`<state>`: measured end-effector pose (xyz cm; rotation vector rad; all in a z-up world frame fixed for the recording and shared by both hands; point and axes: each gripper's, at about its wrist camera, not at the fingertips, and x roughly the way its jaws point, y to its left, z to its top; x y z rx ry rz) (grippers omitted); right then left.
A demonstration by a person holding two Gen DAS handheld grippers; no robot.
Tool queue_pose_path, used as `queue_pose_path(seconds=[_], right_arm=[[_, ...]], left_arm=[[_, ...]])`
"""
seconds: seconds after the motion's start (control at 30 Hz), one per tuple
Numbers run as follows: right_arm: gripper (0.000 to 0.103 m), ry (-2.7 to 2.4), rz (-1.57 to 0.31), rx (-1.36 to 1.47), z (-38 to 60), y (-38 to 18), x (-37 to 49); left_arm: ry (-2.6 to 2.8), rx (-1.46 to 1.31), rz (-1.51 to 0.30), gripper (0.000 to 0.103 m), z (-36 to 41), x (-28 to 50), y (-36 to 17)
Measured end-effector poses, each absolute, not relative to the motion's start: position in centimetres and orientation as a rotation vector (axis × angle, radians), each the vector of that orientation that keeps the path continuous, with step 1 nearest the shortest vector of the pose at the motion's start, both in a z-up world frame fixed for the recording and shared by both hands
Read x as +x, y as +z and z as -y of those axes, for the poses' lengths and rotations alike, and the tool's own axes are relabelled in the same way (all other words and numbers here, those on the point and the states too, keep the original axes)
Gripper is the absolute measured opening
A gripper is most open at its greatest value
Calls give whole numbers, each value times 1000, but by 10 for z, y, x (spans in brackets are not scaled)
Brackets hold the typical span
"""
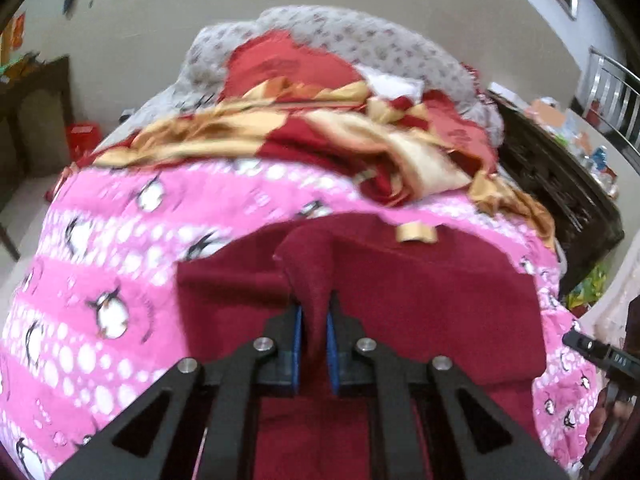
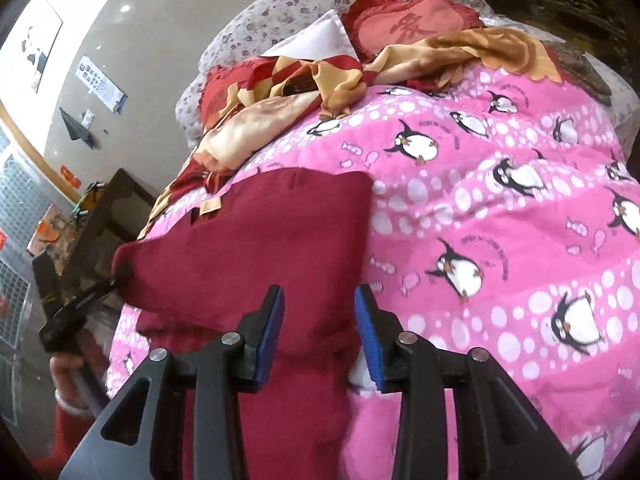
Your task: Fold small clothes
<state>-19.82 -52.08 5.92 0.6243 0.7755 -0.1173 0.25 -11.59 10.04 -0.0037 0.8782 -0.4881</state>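
Observation:
A dark red garment [image 1: 432, 304] lies on a pink penguin-print quilt [image 1: 112, 264]. My left gripper [image 1: 314, 312] is shut on a raised fold of the garment. In the right wrist view the garment [image 2: 256, 248] lies flat with its left corner lifted by the left gripper [image 2: 116, 278]. My right gripper [image 2: 319, 300] is open, jaws wide apart, hovering over the garment's near right edge, touching nothing. The right gripper's tip shows at the right edge of the left wrist view [image 1: 592, 350].
A red and gold satin cloth [image 1: 328, 136] [image 2: 304, 80] is heaped at the quilt's far end, with a red cushion [image 2: 412, 26] and a grey flowered blanket [image 1: 360, 40] behind. A dark wooden bed frame [image 1: 560, 184] runs along the right. A dark chair [image 2: 104, 216] stands at the left.

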Motion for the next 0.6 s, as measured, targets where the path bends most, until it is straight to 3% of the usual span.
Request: queue_pose_path(seconds=[0.37,0.4,0.43,0.47,0.6], right_arm=[[77,-121,-886,603,528,25,-118],[71,-111,-894,605,529,23,-112],[51,-113,-878,587,529,26,-111],[44,-112,-859,562,528,32,-111],[41,-178,-821,403,523,46,-105]], left_arm=[[-420,-11,-961,11,92,1,61],[-419,5,-954,11,94,0,62],[-420,9,-950,11,95,1,62],[-426,8,-944,11,97,1,64],[-432,-14,-960,18,101,4,58]])
